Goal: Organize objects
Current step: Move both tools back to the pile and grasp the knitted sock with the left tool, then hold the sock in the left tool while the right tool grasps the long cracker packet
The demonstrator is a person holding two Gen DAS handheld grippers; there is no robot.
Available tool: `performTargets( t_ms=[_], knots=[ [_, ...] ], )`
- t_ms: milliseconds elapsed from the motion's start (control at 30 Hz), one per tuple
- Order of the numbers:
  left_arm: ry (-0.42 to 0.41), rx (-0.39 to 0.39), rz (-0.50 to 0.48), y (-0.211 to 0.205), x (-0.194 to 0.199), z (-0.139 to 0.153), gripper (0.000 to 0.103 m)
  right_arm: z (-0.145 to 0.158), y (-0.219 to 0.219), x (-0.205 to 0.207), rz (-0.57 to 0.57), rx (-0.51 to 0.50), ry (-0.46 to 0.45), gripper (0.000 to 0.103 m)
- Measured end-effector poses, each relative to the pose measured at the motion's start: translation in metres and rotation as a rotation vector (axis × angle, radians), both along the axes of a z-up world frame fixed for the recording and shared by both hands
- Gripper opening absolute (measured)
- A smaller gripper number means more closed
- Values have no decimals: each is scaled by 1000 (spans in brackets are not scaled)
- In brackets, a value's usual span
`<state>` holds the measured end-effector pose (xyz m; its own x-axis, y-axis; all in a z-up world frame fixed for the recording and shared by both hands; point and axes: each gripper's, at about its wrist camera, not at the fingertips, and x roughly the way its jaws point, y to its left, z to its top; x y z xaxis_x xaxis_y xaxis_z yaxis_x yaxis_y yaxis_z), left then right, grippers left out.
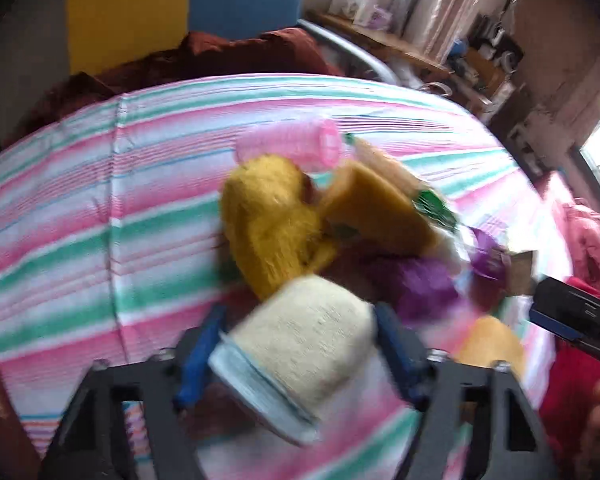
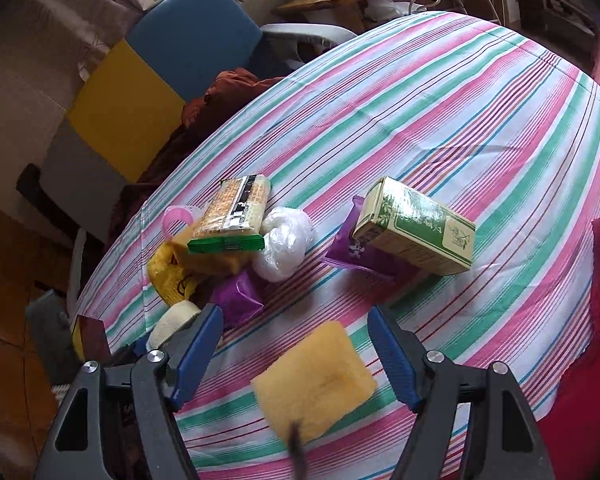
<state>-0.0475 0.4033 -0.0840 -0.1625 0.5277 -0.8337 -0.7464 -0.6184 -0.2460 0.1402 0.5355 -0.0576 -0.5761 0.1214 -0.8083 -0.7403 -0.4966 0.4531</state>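
My left gripper [image 1: 300, 344] is shut on a cream loofah pad with a pale blue backing [image 1: 300, 344], held just above the striped cloth; it also shows in the right wrist view [image 2: 172, 322]. Beyond it lies a blurred pile: a yellow bag [image 1: 268, 216], a yellow sponge [image 1: 372, 208], a pink hair roller [image 1: 292, 142] and a purple packet [image 1: 424, 284]. My right gripper [image 2: 296, 344] is open, its jaws wide apart over a yellow sponge [image 2: 316, 376] on the cloth. My right gripper also shows at the right edge of the left wrist view [image 1: 576, 320].
A green tea box [image 2: 416, 226] leans on a purple pouch [image 2: 360, 256]. A cracker packet [image 2: 232, 216] and a white plastic bag [image 2: 284, 240] lie in the pile. The round table's striped cloth [image 2: 480, 112] extends far right. A blue and yellow chair [image 2: 160, 64] stands behind.
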Motion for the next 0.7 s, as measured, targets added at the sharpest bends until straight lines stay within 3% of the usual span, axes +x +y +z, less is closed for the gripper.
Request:
performTargets(
  t_ms=[200,267,300,400,600,700],
  knots=[
    [74,62,-7,-39,42,0,67,-1,-3,-2,16,9,-16,76],
    [81,48,-14,-50,55,-6,63,-2,-4,-4,20,12,-29,76],
    [118,45,-21,-55,63,-7,57,-2,-5,-4,24,14,-35,76],
    [227,22,-83,-63,87,-13,56,-2,-8,-7,38,26,-52,76],
    [200,55,-79,-71,84,-15,55,-3,-18,-16,78,56,-100,76],
    [189,71,-79,-73,83,-15,59,0,-19,-19,87,74,-110,76]
  ],
)
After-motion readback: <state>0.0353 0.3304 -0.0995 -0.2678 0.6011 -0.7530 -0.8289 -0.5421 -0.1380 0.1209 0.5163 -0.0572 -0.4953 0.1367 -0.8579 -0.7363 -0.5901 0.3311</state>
